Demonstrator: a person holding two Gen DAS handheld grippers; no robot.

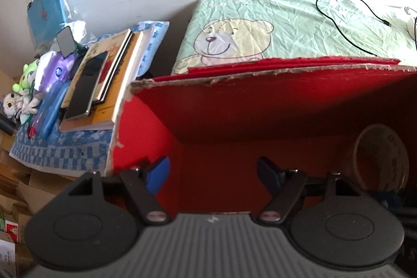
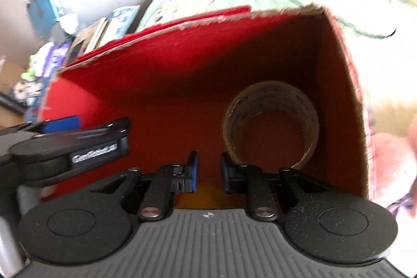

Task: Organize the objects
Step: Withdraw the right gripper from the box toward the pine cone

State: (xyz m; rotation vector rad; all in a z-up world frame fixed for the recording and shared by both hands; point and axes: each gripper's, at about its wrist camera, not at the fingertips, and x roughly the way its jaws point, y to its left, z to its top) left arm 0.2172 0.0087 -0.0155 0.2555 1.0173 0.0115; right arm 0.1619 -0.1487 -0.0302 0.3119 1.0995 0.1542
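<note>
Both grippers reach into the red box (image 2: 182, 64). The left gripper (image 1: 212, 173) is spread wide and holds nothing. The right gripper (image 2: 208, 171) has a small gap, empty too. The tape roll (image 2: 271, 121) stands in the box's right corner.

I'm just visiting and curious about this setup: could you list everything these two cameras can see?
red box: one, red inside, open, on the bed
tape roll: one, brownish, inside the box at its right
bear bedsheet: one, pale green, behind the box
black cable: one, on the sheet
books: a stack, yellowish, left of the box
plush toys: several, green, white, far left
left gripper: fingers open, empty
right gripper: fingers slightly apart, empty
</note>
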